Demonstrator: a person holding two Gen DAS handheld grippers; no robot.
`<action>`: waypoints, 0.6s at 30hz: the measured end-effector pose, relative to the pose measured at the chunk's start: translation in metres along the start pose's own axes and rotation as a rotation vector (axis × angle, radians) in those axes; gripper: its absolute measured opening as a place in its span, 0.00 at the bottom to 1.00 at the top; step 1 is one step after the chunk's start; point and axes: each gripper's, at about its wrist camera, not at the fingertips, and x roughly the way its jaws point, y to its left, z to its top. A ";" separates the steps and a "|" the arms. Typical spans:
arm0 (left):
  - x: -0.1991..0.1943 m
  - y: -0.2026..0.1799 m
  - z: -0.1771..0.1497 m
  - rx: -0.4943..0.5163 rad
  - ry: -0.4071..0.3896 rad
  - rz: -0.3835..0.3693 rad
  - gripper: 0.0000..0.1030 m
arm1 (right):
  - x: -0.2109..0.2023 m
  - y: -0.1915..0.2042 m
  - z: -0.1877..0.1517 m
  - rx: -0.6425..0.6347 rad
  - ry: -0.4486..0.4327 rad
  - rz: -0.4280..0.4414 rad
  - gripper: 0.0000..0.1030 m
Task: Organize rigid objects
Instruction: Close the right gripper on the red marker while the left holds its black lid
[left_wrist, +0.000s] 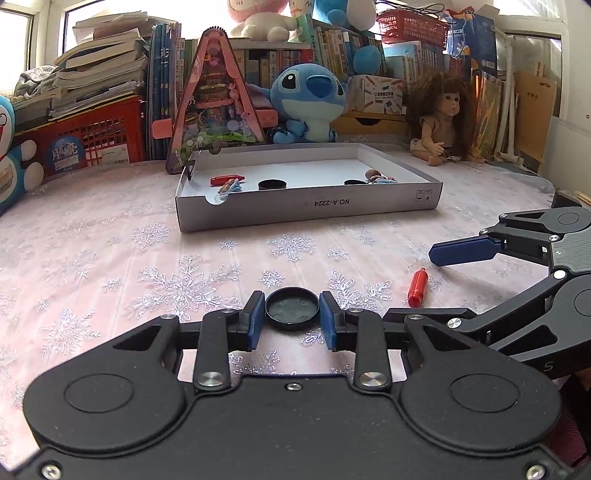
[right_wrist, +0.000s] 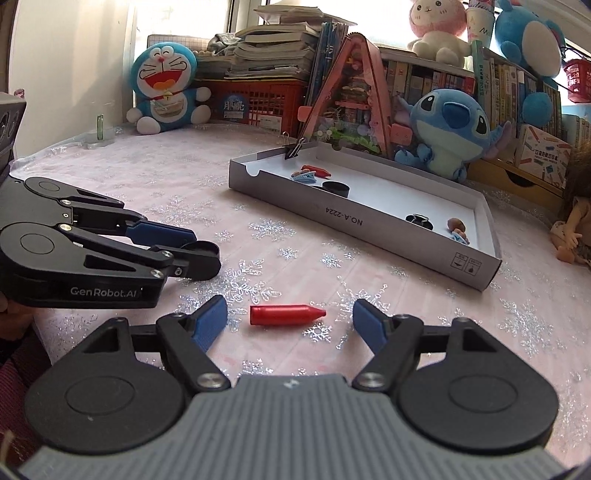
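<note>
My left gripper is shut on a black round cap that rests on the snowflake tablecloth; it also shows in the right wrist view. My right gripper is open, its blue fingers on either side of a red crayon-shaped piece lying on the cloth without touching it. That red piece lies right of the cap, under the right gripper's blue finger. A grey shallow box stands further back, holding a red piece, two black caps and small figures.
The box in the right wrist view has a binder clip on its far corner. Behind it stand a Stitch plush, a pink triangular case, a doll, a Doraemon plush, red crates and books.
</note>
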 end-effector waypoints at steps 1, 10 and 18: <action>0.000 0.000 0.000 0.000 -0.002 0.001 0.29 | 0.000 -0.001 0.000 0.008 0.002 0.007 0.78; 0.000 -0.001 -0.001 0.000 -0.007 0.002 0.29 | 0.000 -0.001 0.000 0.034 -0.005 0.034 0.56; 0.000 -0.001 -0.001 0.000 -0.007 0.004 0.29 | -0.002 -0.003 0.000 0.057 -0.010 0.036 0.47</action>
